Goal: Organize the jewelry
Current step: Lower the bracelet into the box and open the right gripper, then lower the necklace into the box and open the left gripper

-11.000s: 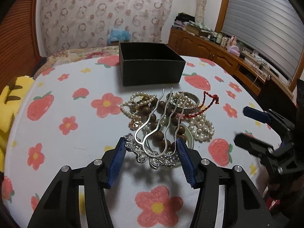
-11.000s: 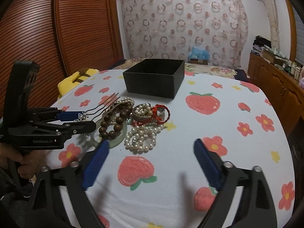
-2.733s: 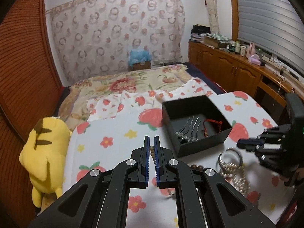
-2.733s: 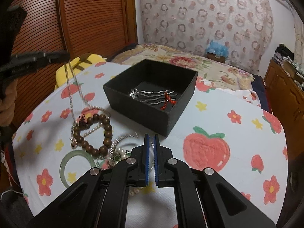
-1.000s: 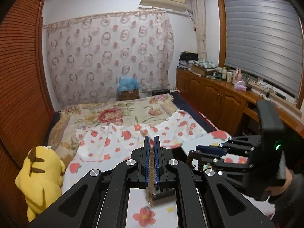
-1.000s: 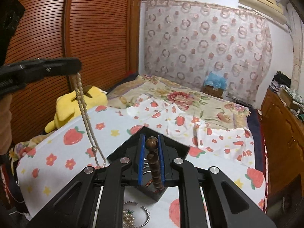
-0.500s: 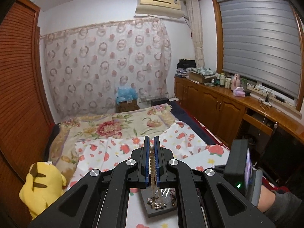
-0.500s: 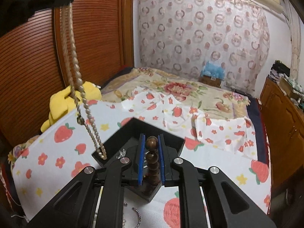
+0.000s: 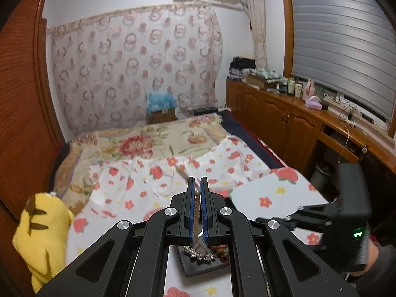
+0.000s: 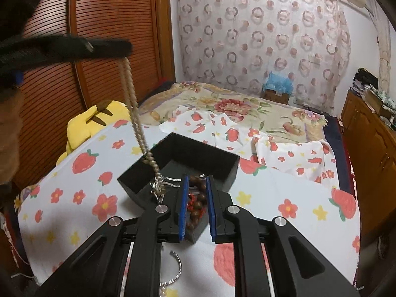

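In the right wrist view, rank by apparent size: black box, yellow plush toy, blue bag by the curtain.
1. black box
2. yellow plush toy, partly hidden behind the table edge
3. blue bag; it sits far back, so only apparent size is ranked.

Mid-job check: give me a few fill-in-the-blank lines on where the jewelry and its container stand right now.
1. The beaded strand clamped in the left tool hangs down into the black ___.
2. The plush toy beside the bed is ___.
3. The cloth is printed with flowers and ___.
4. The silver bangle lies ___ the box, on the cloth.

Missing words: box; yellow; strawberries; outside
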Motion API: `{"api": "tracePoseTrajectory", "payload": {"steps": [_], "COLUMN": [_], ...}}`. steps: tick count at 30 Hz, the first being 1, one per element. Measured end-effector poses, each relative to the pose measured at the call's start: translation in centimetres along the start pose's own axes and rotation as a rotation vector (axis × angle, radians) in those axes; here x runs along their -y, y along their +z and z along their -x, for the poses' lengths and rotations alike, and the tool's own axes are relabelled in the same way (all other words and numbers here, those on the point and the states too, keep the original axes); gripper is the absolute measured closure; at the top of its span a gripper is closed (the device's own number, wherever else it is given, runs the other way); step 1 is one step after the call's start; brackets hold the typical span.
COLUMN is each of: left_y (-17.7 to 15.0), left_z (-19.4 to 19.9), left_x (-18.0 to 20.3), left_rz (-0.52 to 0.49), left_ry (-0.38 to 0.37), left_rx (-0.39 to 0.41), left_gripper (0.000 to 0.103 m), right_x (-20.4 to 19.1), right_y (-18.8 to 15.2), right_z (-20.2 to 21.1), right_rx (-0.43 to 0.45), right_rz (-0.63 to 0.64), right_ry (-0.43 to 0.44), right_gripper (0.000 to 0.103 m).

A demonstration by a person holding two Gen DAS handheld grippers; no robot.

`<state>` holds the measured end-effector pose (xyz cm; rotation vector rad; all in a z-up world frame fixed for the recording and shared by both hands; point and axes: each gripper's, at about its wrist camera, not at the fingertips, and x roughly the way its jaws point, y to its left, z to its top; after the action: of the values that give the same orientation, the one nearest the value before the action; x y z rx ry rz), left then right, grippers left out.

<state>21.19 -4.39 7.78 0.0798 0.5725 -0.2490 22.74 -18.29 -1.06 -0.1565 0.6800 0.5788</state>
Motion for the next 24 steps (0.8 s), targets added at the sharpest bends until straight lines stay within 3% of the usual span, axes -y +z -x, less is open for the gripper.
{"api": "tracePoseTrajectory", "payload": {"steps": [13,24], "left_y": [-4.6,-8.3], "left_z": [-4.7,-6.7], "left_x": [0.5,0.3], "left_rz": [-0.003,0.002], "left_ry": [-0.010,-0.018], "left_rx": [-0.114,-0.186], "left_gripper": [0.099,0.096], "right_x": [0.3,0.1], "right_y": [-5.1,-6.4], "right_z": [0.4,0.1], "right_rx": [-0.056,-0.077], "right_rz": [0.011,-0.003], "right_ry": [-0.024,0.000], "right_gripper": [0.087,0.087]}}
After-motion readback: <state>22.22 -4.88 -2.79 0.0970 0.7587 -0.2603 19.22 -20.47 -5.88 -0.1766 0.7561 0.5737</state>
